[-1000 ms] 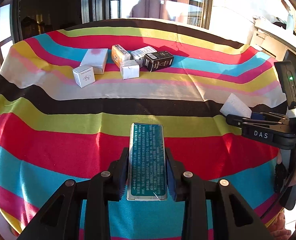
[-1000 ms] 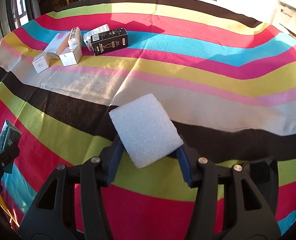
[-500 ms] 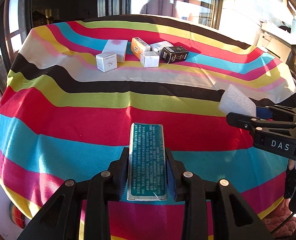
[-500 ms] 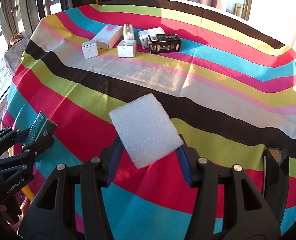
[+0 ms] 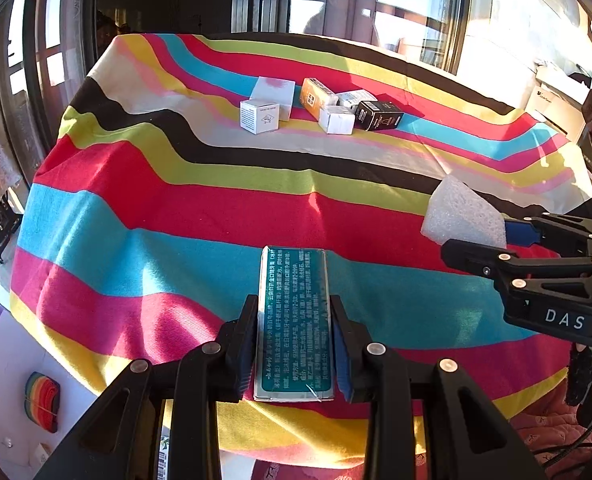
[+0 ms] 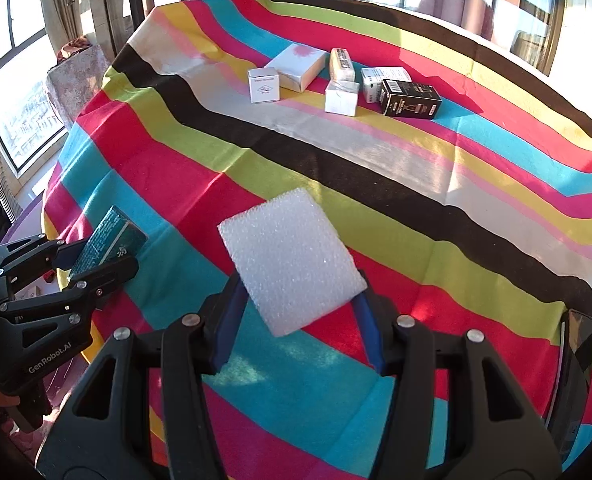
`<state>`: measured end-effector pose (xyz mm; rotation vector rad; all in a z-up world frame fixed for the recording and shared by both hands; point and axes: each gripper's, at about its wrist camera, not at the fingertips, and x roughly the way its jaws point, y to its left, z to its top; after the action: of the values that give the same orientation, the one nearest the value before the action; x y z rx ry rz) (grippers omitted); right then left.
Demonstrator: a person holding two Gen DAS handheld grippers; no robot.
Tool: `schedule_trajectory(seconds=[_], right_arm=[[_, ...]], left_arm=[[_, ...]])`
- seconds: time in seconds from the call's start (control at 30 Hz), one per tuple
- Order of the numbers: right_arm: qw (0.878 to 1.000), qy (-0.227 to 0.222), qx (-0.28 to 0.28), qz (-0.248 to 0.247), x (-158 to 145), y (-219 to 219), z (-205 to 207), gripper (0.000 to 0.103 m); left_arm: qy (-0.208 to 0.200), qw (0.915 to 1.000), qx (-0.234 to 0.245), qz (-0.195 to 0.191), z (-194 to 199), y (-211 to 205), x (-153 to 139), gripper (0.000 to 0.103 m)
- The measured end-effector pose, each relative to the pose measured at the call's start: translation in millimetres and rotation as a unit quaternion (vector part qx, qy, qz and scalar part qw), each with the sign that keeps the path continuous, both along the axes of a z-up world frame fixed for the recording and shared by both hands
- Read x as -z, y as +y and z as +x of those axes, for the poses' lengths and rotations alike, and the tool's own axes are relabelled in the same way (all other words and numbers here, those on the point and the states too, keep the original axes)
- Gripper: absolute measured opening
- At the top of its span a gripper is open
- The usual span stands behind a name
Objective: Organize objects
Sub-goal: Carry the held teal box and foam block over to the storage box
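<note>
1. My left tool (image 5: 293, 344) is clamped on a long teal printed carton (image 5: 293, 322), above the near edge of the striped-cloth bench (image 5: 167, 216).
2. My right tool (image 6: 296, 316) grips a white foam block (image 6: 289, 260).
3. Small cardboard boxes (image 6: 342, 80) cluster at the bench's far side.

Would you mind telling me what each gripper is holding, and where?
Left gripper: teal box, clamped across its long sides. Right gripper: white foam block, gripped at its near end.

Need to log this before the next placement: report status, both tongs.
Left tongs shut on green box. Right tongs shut on white foam block. Box cluster far side of striped cloth; nothing between.
</note>
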<state>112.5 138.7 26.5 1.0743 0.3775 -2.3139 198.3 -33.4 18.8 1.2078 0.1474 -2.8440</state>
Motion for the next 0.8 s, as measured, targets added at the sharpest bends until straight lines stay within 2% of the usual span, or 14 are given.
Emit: schedule_trajectory(seconds=[0.3,0.47,0.8], right_arm=[[0.998,0.005,-0.066,0.012,-1,-39,30,0.056],[0.994,0.009,-0.106,0.018,-1,-62,47,0.056],[0.976,0.018,-0.211,0.044,6,-117,94,0.056]], left_arm=[[0.017,0.9994,-0.029,-0.010,32,-25,-10,0.034],[0.012,0.9983,-0.056,-0.010,54,-46,-7,0.034],[-0.013,0.9919,-0.126,-0.010,90,-95,7,0.034]])
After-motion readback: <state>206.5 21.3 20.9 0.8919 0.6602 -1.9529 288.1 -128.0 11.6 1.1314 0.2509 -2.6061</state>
